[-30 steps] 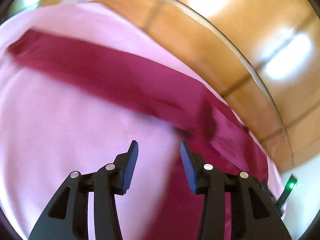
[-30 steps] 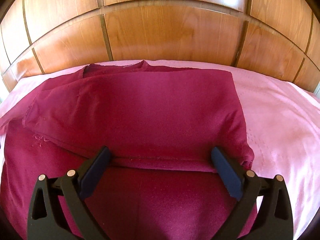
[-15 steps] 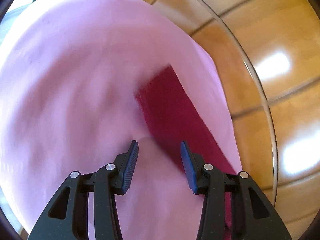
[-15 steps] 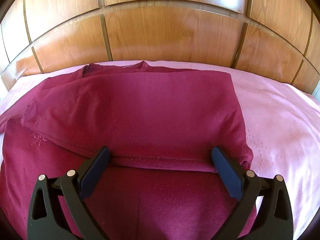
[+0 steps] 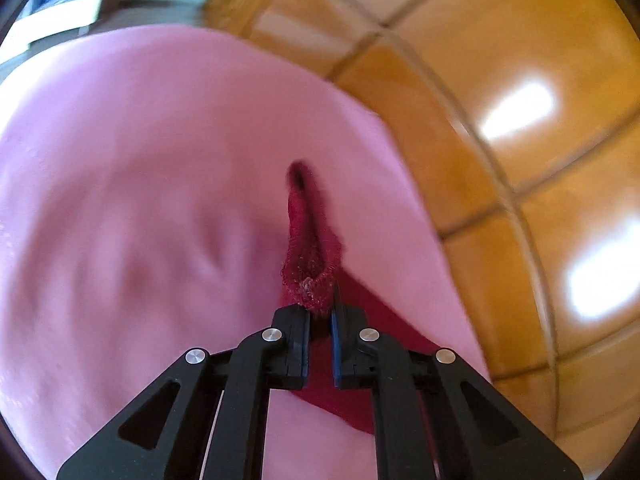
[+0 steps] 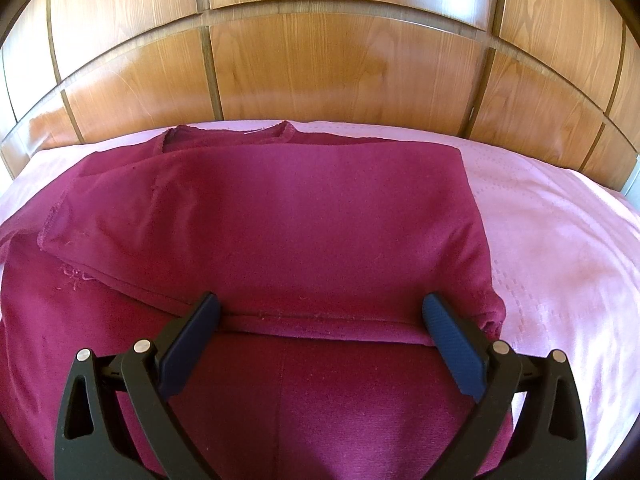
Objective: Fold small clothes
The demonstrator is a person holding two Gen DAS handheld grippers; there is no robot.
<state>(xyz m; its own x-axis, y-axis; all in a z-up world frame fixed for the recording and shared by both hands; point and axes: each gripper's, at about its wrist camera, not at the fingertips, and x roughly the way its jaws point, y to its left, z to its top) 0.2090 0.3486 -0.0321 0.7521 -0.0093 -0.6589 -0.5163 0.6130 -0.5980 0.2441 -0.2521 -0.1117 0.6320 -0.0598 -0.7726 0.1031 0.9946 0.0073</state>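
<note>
While the left gripper pinches a maroon garment edge, the right waits released.

Left wrist view: jaws clenched on a bunched hem over the pink bedsheet; a shallow bite could slip when pulled.
Right wrist view: the right gripper hangs spread wide over the half-folded garment near the wooden headboard; dragging may undo that fold.

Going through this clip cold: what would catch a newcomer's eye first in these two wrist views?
First, the maroon garment, partly folded, lying on the pink bedsheet in front of the glossy wooden headboard. Next, the left gripper, its jaws closed on a bunched edge of the same maroon cloth, with motion blur around it. The right gripper is wide open just above the garment's folded edge, holding nothing.
</note>
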